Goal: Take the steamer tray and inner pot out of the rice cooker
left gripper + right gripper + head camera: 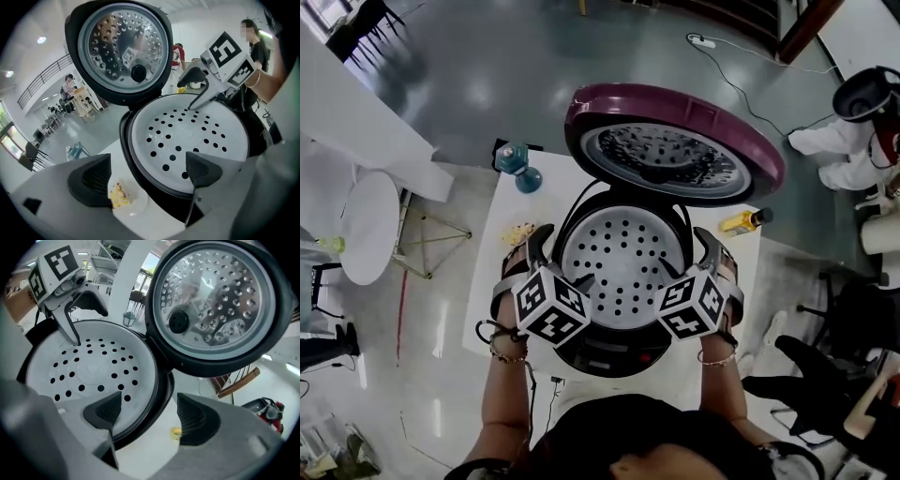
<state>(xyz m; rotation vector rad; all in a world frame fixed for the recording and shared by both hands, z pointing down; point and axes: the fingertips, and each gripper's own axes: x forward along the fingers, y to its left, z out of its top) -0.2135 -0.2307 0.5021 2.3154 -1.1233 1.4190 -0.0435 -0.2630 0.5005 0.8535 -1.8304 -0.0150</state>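
Observation:
The rice cooker [614, 352] stands open on a white table, its maroon lid [675, 141] tipped back. A white steamer tray [622, 264] with round holes sits in the top of the pot. My left gripper [561, 262] is open and straddles the tray's left rim, one jaw over the tray [187, 140] and one outside the cooker wall. My right gripper [694, 261] is open astride the right rim in the same way. In the gripper views, the left gripper [147, 176] and the right gripper [150, 416] each hold nothing. The inner pot is hidden under the tray [89, 366].
A small plate with food [517, 232] lies left of the cooker, also seen as the plate [124, 199] between my left jaws. A blue bottle [517, 164] stands at the table's far left corner, a yellow bottle [745, 221] at the right. The lid's metal inner face [215, 305] hangs behind.

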